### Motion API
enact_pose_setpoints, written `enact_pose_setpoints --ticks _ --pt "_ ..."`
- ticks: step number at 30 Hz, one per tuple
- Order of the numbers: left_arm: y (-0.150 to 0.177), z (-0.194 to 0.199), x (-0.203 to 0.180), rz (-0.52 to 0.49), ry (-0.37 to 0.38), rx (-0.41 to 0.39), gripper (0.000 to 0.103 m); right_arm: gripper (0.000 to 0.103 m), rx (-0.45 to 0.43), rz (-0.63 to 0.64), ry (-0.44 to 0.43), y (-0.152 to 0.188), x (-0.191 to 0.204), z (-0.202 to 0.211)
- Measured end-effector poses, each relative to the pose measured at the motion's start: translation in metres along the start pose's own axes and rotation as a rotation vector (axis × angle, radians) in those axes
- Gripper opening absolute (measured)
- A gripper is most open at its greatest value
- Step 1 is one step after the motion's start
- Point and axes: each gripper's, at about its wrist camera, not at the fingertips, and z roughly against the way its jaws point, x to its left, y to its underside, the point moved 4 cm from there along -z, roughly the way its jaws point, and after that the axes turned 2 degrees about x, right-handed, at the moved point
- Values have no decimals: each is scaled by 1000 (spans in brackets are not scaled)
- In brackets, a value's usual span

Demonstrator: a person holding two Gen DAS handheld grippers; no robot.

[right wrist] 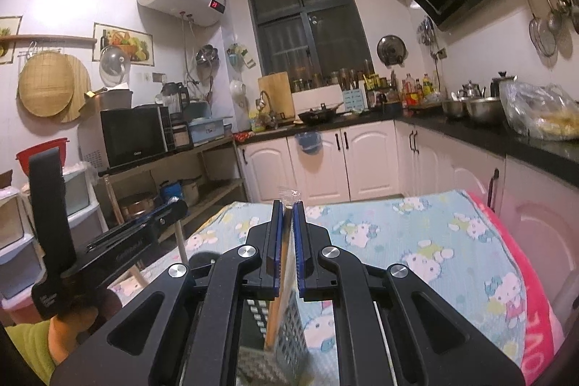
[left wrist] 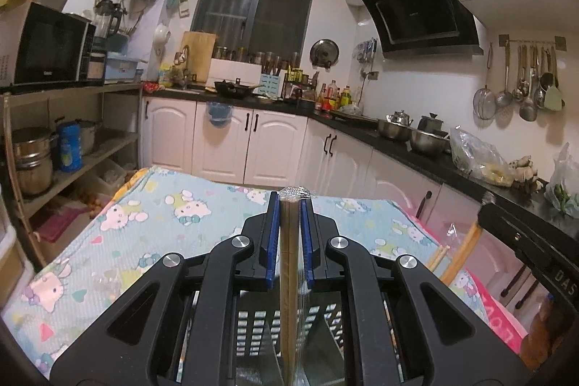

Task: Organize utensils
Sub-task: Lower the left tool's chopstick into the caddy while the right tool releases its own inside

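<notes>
My left gripper [left wrist: 289, 205] is shut on a bundle of wooden chopsticks [left wrist: 289, 259] in clear plastic wrap. The bundle stands upright between the blue pads, its wrap sticking out above them. My right gripper [right wrist: 287, 208] is shut on a similar clear-wrapped packet [right wrist: 287, 255], also upright. Directly under both grippers is a black perforated basket [left wrist: 253, 324] [right wrist: 289, 331], its inside mostly hidden by the gripper bodies. In the right wrist view the left gripper [right wrist: 177, 203] shows at the left, held by a hand with a green sleeve [right wrist: 29, 342].
The basket rests on a table under a light-blue cartoon-cat cloth [left wrist: 144, 227] with a pink border [right wrist: 535, 313]. Beyond are white cabinets [left wrist: 253, 140], a dark counter with steel bowls [left wrist: 427, 140] and bags, a shelf with a microwave [left wrist: 50, 46], and plastic drawers [right wrist: 14, 223] at the left.
</notes>
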Motion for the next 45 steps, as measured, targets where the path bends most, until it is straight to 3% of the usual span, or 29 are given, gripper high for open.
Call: enact_pose_setpoints --ticks 13,25,27,31,45 --pt "16 7 5 13 -4 43 5 7 94 -3 -13 27 7 11" --pt "32 17 14 72 17 170 12 12 134 -18 -8 33 10 17" --pt "35 19 14 75 22 180 18 15 141 -21 -9 33 9 17" --pt "38 25 15 82 30 194 20 18 158 -25 -9 36 7 18" --pt "53 45 16 98 56 249 43 32 183 -22 -10 44 8 28"
